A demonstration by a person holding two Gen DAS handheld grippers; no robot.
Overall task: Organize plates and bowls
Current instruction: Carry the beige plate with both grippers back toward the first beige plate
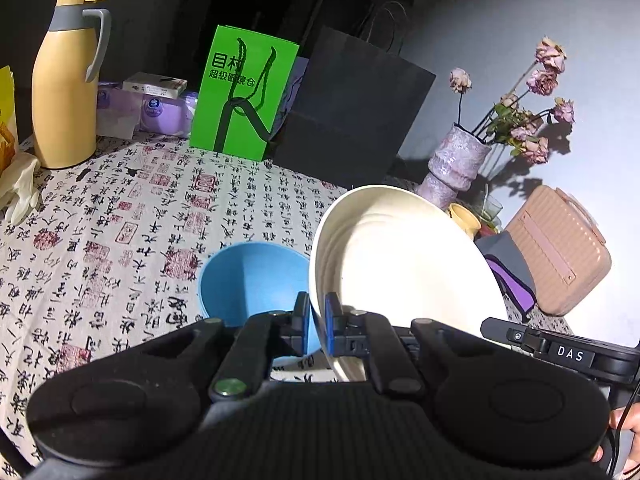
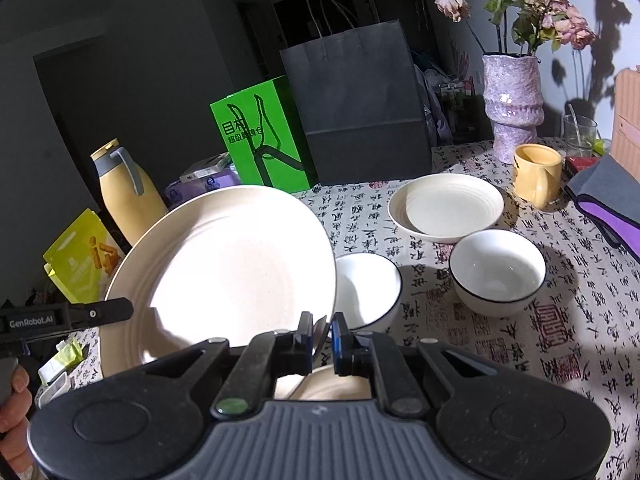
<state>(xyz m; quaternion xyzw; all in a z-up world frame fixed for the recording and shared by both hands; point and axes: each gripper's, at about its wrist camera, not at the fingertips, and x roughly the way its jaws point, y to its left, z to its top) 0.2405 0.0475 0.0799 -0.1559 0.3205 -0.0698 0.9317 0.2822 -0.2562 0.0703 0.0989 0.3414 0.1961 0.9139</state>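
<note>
A large cream plate (image 1: 400, 264) hangs tilted above the table, held at two opposite rims. My left gripper (image 1: 318, 322) is shut on its near rim in the left wrist view, above a blue bowl (image 1: 248, 280) standing on the cloth. In the right wrist view the same plate (image 2: 224, 268) fills the left side, and my right gripper (image 2: 322, 334) is shut on its edge. Beyond it stand two white bowls with dark rims (image 2: 366, 288) (image 2: 496, 270) and a smaller cream plate (image 2: 446, 208). Part of another cream dish (image 2: 328, 388) shows under the right gripper.
The table wears a calligraphy-print cloth (image 1: 120, 240). At the back stand a yellow thermos (image 1: 66, 88), a green bag (image 1: 244, 96), a black paper bag (image 2: 356, 108) and a vase of dried flowers (image 2: 514, 104). A yellow mug (image 2: 536, 174) and a pink case (image 1: 560, 248) sit right.
</note>
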